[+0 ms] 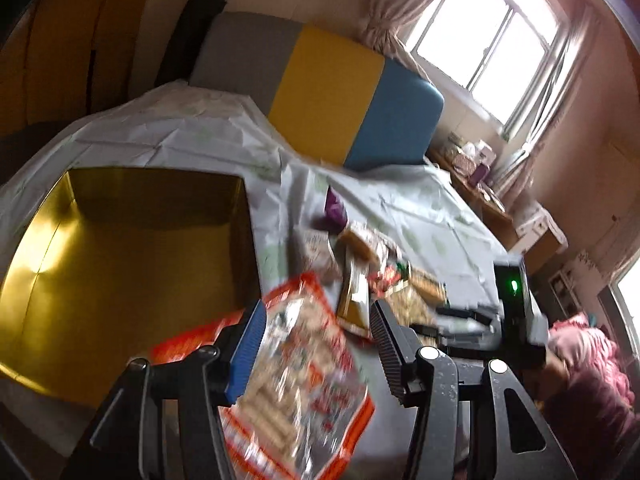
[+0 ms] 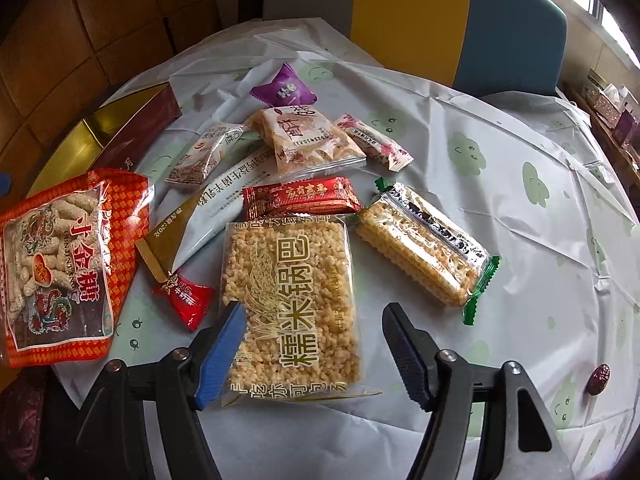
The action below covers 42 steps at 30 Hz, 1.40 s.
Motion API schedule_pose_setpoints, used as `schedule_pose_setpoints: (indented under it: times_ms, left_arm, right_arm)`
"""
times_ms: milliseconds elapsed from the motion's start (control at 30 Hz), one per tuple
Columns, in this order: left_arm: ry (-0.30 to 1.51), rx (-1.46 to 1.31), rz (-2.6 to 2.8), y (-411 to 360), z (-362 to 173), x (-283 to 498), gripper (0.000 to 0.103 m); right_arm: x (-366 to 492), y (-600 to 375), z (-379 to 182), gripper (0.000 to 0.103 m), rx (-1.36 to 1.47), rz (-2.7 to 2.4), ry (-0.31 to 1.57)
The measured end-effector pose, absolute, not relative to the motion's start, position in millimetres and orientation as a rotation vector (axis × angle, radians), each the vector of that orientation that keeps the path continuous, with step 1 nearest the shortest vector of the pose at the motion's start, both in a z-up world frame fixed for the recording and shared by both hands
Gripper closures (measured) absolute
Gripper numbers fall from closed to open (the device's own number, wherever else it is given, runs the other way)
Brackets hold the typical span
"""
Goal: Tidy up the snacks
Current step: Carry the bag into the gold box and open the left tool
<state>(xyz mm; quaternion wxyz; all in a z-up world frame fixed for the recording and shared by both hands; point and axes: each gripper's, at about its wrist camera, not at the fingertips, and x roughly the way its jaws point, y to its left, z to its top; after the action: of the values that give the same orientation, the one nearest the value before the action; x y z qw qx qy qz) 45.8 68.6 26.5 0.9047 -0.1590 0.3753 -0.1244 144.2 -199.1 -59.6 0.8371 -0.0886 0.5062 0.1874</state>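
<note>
Left tool [image 1: 316, 344] spread wide, orange candy bag [image 1: 304, 364] between its fingers, touch unclear | gold box [image 1: 120, 256] on bench beside bag | right tool [image 2: 314, 344] open astride rice-crisp pack [image 2: 294, 300] lying flat on bench [image 2: 500, 160]

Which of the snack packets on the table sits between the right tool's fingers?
The square puffed-rice cake packet with gold lettering. It lies flat between the open right tool, while the red wrapped bar and the green-edged cracker pack lie beyond the fingertips.
</note>
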Motion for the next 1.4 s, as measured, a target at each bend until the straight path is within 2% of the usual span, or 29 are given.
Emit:
schedule_pose_setpoints:
  times_ms: [167, 333, 567, 633, 667, 700, 867, 1200, 1400]
  left_arm:
    - [0.821, -0.305, -0.279, 89.9, 25.9, 8.0, 0.049]
    - [0.939, -0.304, -0.314, 104.3, 1.0, -33.7, 0.049]
    - [0.995, -0.383, -0.385, 92.7, -27.6, -25.8, 0.045]
    - [1.012, -0.404, -0.392, 84.8, -34.1, -13.2, 0.052]
    - [1.010, -0.397, -0.396, 81.2, -35.2, -8.1, 0.084]
    - [1.013, -0.366, -0.369, 76.5, -36.3, -4.8, 0.094]
    - [0.897, -0.408, -0.378, 70.3, -15.1, -7.6, 0.103]
    - [0.663, -0.453, -0.295, 110.1, 52.8, 36.6, 0.103]
    - [0.640, -0.423, -0.183, 134.6, 66.3, 86.1, 0.103]
  right_arm:
    - [144.4, -197.5, -60.3, 0.030, -0.202, 0.388, 1.066]
    - [144.1, -196.3, -60.0, 0.029, -0.211, 0.385, 1.064]
    - [141.7, -195.3, -59.2, 0.029, -0.215, 0.382, 1.056]
    - [141.7, -196.4, -59.3, 0.028, -0.208, 0.381, 1.058]
    - [141.4, -197.4, -59.0, 0.029, -0.204, 0.381, 1.059]
    - [141.7, -198.1, -58.8, 0.029, -0.202, 0.381, 1.059]
    - [142.2, -199.2, -58.3, 0.028, -0.206, 0.379, 1.059]
    - [142.3, -194.5, -58.4, 0.029, -0.215, 0.380, 1.056]
    - [142.9, -194.9, -58.6, 0.029, -0.210, 0.382, 1.058]
